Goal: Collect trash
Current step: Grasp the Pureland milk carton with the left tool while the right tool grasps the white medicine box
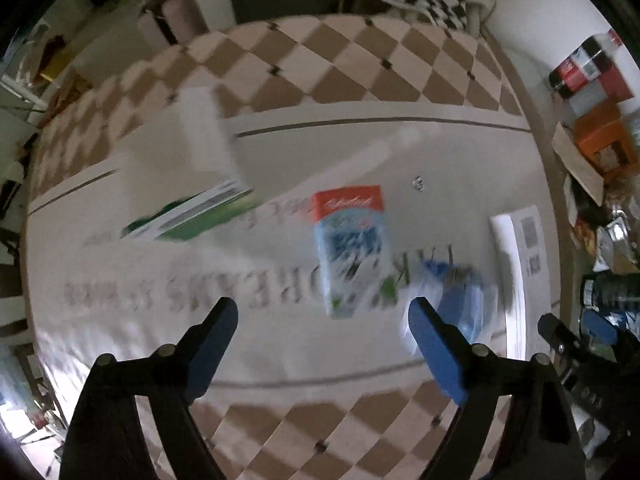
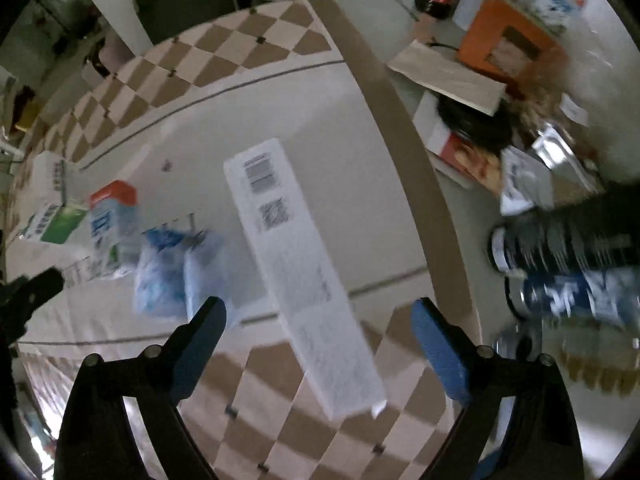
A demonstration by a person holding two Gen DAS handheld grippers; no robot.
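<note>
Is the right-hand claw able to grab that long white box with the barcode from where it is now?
Probably yes. The right gripper is open, and the long white box lies on the mat directly ahead between its fingers, with nothing on top. The blue packets lie off to one side.

Left black two-finger gripper (image 1: pixel 323 310): each matte black, angular arm is tipped with a wedge-shaped finger faced by a flat blue pad (image 1: pixel 434 350). Round silver-grey screw heads (image 1: pixel 166 349) are set at the arm joints. Right black two-finger gripper (image 2: pixel 318 312): the same build is shown, with blue-padded fingers (image 2: pixel 438 350) and matching round screw heads (image 2: pixel 484 351) on triangular black frames.
</note>
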